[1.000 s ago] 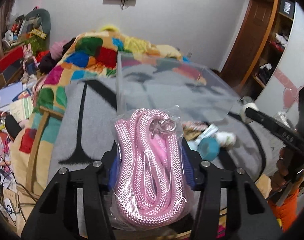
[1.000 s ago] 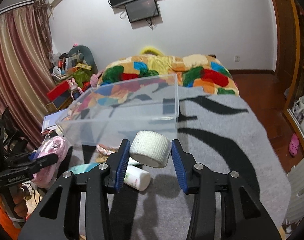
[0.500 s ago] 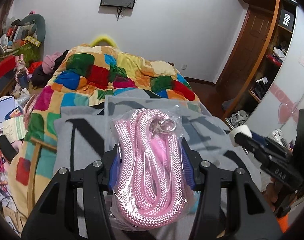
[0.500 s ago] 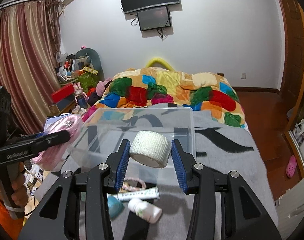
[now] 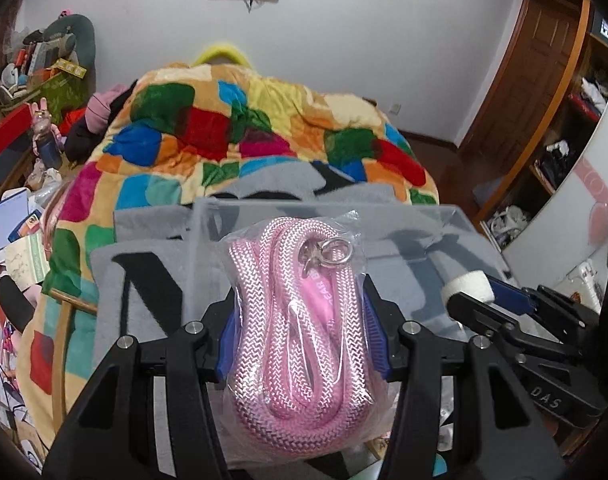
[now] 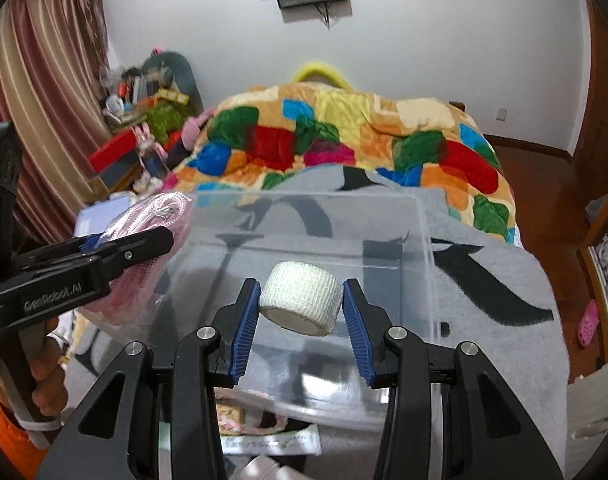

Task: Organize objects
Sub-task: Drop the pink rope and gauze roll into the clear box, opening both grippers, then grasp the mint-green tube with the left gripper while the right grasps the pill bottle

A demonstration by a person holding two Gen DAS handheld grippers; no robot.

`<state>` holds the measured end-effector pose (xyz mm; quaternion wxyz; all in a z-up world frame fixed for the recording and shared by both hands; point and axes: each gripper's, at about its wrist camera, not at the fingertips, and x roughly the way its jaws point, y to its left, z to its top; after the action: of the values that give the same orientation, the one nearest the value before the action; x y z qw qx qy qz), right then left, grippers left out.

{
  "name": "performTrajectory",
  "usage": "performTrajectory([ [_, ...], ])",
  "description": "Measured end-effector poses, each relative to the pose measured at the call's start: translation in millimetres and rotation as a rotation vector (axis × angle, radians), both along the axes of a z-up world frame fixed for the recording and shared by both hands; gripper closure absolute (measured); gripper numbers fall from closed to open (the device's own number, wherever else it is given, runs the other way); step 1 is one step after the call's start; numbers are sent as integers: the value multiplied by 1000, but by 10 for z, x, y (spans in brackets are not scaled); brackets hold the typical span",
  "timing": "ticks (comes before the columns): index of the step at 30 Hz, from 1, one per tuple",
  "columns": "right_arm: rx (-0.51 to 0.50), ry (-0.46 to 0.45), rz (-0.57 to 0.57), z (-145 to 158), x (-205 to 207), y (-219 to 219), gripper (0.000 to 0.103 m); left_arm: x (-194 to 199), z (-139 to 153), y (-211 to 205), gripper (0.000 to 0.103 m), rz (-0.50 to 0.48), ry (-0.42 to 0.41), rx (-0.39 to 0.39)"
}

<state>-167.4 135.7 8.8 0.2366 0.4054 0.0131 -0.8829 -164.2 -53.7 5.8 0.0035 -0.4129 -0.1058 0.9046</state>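
Both grippers hover over the clear box [image 6: 423, 240], ready to drop: the left gripper [image 5: 302, 336] clamps a bagged pink rope [image 5: 300, 320], the right gripper [image 6: 300, 316] pinches a white tape roll [image 6: 300, 298].

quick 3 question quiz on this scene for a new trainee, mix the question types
1. True or false: the right gripper is shut on a white tape roll.
2. What does the left gripper hold? A) bagged pink rope B) a bottle C) nothing
3. Fill in: both items are held over a clear plastic ____.

Key: 1 true; 2 A, the bagged pink rope; 3 box.
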Motion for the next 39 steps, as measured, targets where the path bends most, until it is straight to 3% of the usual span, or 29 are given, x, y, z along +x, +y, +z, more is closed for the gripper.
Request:
performTrajectory([
  [8,81,-33,8,-151,-4,-68,61,67,-77,104,50,-46,-21,-17],
  [12,47,-31,14,-89,67,-8,48,200,60,114,50,-64,15,-13],
  [23,-8,69,1,164,541,258,48,824,190,192,42,-121,77,-36],
  [28,-2,93,-3,106,795,361,48,1052,-2,342,42,-180,50,-67],
  [36,35,24,71,-294,1023,300,48,1200,-547,391,42,-225,-75,-52],
  [39,56,-5,103,-433,1027,259,52,1241,-589,424,42,-234,-62,-67],
])
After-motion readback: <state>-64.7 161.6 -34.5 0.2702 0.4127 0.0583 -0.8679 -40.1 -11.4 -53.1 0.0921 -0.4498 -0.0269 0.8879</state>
